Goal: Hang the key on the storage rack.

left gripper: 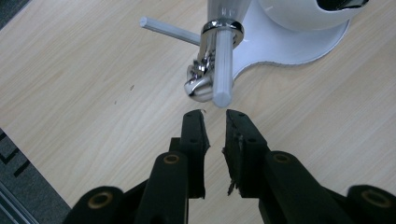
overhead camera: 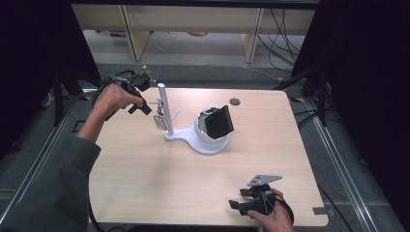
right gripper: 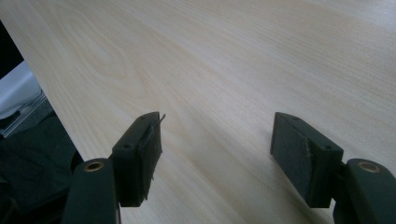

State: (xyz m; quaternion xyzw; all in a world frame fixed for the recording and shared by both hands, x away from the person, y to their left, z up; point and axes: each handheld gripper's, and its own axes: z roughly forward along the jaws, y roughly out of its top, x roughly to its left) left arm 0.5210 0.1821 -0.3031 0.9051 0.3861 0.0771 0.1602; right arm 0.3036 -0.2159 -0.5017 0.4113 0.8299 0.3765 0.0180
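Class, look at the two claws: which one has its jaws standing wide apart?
The right claw, resting near the table's front edge, with bare tabletop between its jaws. The left claw, by the white stand, shows only a narrow gap.

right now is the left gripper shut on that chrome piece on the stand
No. The left gripper is nearly closed but holds nothing: its jaws stop just short of the chrome piece, with bare table showing between them.

Lighting: even overhead light, bright on pale table [overhead camera: 159, 179]; sides of high view near black. Shadows: soft, faint. Glare: highlights on chrome clip [left gripper: 201, 83] and white rod [left gripper: 222, 60]. Focus: all views slightly soft; near jaws blurred in both gripper views.
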